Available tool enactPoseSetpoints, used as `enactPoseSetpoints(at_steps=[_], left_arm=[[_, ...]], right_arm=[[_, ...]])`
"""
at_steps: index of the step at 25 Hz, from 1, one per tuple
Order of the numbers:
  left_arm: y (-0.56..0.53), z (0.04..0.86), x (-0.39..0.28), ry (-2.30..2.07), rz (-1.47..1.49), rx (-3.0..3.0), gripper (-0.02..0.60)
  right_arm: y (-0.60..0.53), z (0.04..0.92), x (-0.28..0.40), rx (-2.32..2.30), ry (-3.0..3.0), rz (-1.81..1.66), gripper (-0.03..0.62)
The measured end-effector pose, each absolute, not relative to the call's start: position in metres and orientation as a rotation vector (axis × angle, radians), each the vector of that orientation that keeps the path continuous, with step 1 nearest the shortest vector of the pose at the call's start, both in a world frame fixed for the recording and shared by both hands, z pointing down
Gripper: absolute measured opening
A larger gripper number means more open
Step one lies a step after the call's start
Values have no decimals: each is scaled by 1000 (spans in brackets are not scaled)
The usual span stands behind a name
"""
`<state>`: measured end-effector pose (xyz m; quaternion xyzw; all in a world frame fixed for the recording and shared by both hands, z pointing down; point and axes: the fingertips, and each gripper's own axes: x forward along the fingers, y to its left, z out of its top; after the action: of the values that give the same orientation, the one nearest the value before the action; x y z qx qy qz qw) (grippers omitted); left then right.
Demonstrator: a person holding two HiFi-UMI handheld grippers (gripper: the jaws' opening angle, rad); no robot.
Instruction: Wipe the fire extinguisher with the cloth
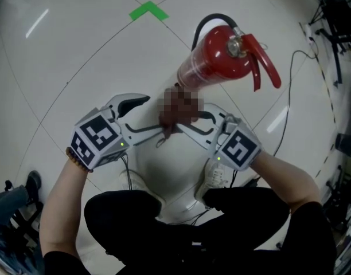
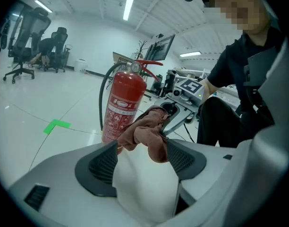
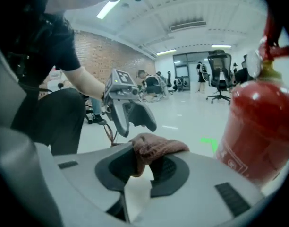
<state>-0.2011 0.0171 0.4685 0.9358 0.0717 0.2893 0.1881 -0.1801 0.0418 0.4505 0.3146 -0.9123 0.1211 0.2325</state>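
Note:
A red fire extinguisher (image 1: 218, 59) stands upright on the white floor, just beyond both grippers. A brown cloth (image 3: 154, 145) is bunched between the pads of my right gripper (image 3: 153, 152), which is shut on it. In the head view a blurred patch covers the cloth where the jaw tips meet; my right gripper (image 1: 184, 126) comes in from the right. My left gripper (image 1: 155, 116) faces it with jaws spread wide. In the left gripper view the cloth (image 2: 147, 129) hangs just ahead of that gripper's tips (image 2: 140, 148), unpinched, with the extinguisher (image 2: 123, 105) behind. The extinguisher (image 3: 260, 126) is close on the right.
A green tape mark (image 1: 148, 11) is on the floor beyond the extinguisher. A cable (image 1: 287, 96) runs across the floor at the right, toward dark equipment (image 1: 336, 16). Office chairs (image 2: 21, 56) stand far off. My white shoes (image 1: 213, 176) are below the grippers.

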Motion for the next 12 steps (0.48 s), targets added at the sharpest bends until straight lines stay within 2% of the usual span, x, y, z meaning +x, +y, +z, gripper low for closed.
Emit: enactPoseSetpoints(at_steps=[1, 6, 12], left_arm=[[21, 460, -202, 231, 800, 2637, 341], [53, 430, -207, 475, 885, 2688, 382], [116, 430, -219, 842, 1127, 2692, 380]], right_arm=[[47, 441, -184, 810, -2526, 299, 78], [85, 407, -210, 531, -2585, 153, 78], [127, 387, -239, 279, -2645, 65, 80]])
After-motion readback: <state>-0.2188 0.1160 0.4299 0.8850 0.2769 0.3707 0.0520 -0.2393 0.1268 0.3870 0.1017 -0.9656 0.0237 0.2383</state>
